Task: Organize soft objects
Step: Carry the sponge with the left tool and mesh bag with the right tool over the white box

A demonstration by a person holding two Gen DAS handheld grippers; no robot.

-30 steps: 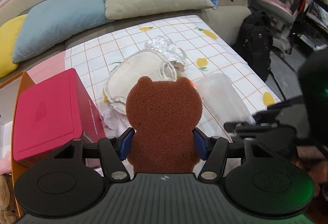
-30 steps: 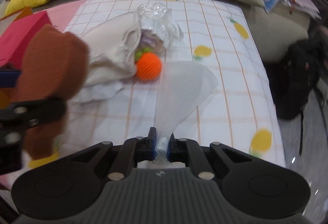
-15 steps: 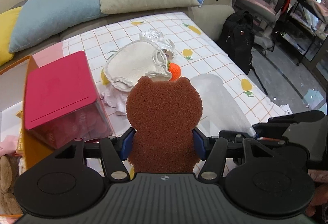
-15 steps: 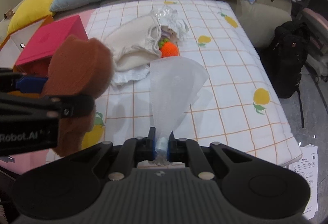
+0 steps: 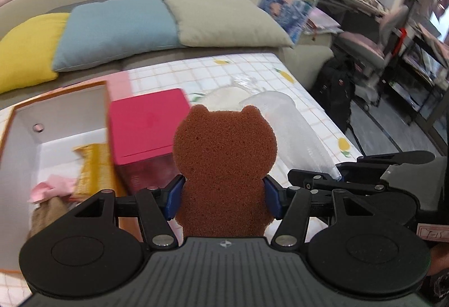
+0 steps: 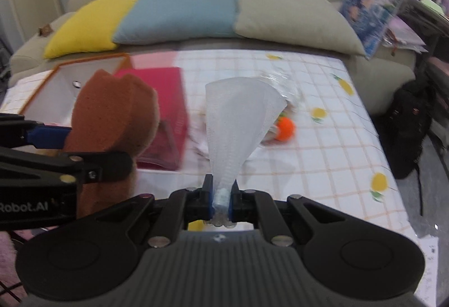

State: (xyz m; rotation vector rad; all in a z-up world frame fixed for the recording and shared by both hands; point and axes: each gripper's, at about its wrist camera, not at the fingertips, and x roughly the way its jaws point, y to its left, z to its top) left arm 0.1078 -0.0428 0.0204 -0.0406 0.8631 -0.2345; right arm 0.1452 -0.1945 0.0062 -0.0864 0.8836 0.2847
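A brown bear-shaped sponge [image 5: 224,155] stands upright between the blue pads of my left gripper [image 5: 223,199], which is shut on its lower body. My right gripper [image 6: 221,201] is shut on the bunched corner of a thin white foam sheet [image 6: 238,116], which fans upward above the table. In the right wrist view the sponge [image 6: 112,110] sits to the left of the sheet, held over the boxes. In the left wrist view the right gripper [image 5: 336,177] is close on the right, with the sheet [image 5: 286,124] rising from it.
An open orange-rimmed white box [image 5: 56,116] at the left holds a yellow packet [image 5: 92,169] and a pink cloth [image 5: 50,189]. Beside it is a red box [image 5: 146,121]. An orange ball [image 6: 286,130] and a cream pouch [image 5: 224,96] lie on the checked tablecloth [image 6: 322,161]. Sofa cushions lie behind, and a black backpack [image 6: 407,116] stands at the right.
Both grippers have risen and drawn back and to the left, keeping their holds. The open white box has come into view; the pouch and ball now look farther away.
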